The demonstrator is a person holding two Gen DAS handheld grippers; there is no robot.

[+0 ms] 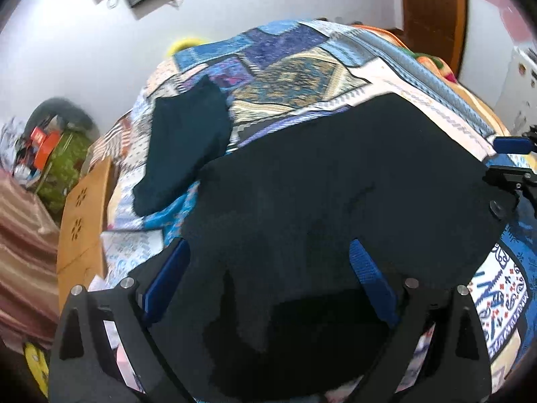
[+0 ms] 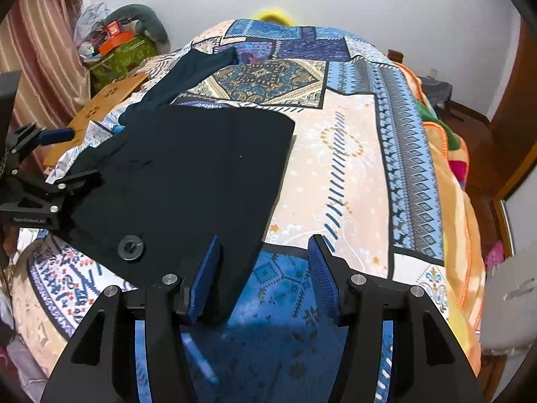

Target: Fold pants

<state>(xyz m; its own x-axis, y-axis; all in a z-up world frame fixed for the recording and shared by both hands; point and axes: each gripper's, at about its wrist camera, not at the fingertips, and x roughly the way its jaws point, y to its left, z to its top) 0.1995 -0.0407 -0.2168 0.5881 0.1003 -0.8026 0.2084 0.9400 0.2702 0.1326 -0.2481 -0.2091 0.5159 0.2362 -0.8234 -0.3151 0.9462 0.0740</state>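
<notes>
Both tools stand wide apart at the fingers and grip nothing. The left tool hangs over the near part of the black pants, its blue pads straddling the cloth without pinching it. The right tool sits at the near right corner of the same garment, one pad over the black fabric, the other over the patchwork bedspread.

The pants lie on the bed, spread flat toward its left side, with a round button showing at the near edge, so the waist seems to face the person. Their outline reads as a broad, fairly neat panel with a straight far edge; I judge at least one fold is already made, though the layers cannot be told apart in the dark cloth. A further fold or a final smoothing probably remains.

Count: two tools, one pair of black pants, one button, and one other dark teal garment lying beyond, apparently not yet folded.
</notes>
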